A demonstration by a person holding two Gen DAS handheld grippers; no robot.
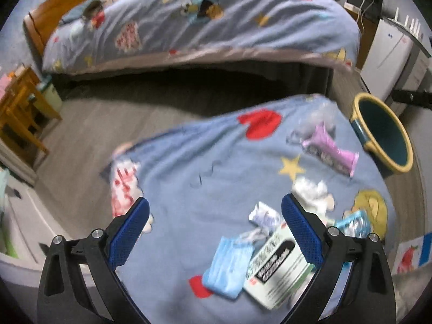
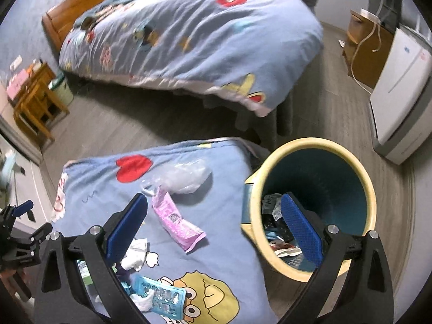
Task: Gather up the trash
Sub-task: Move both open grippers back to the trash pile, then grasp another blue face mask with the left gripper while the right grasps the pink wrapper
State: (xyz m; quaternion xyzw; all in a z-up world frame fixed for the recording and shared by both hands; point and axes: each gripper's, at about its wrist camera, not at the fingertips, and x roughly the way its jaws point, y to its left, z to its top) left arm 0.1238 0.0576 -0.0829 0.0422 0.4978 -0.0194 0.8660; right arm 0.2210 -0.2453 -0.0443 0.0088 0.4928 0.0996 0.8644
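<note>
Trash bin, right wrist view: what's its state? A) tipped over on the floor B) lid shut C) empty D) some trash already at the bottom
D: the bin stands open-topped on the floor beside the quilt, and dark wrappers and scraps lie at its bottom.

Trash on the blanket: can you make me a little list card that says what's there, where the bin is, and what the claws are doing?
surface: blue cartoon blanket
trash on it: purple wrapper, clear bag, pill pack, face mask, box
bin: yellow-rimmed bin, beside the blanket, some trash inside
left claw: open, empty
right claw: open, empty
</note>
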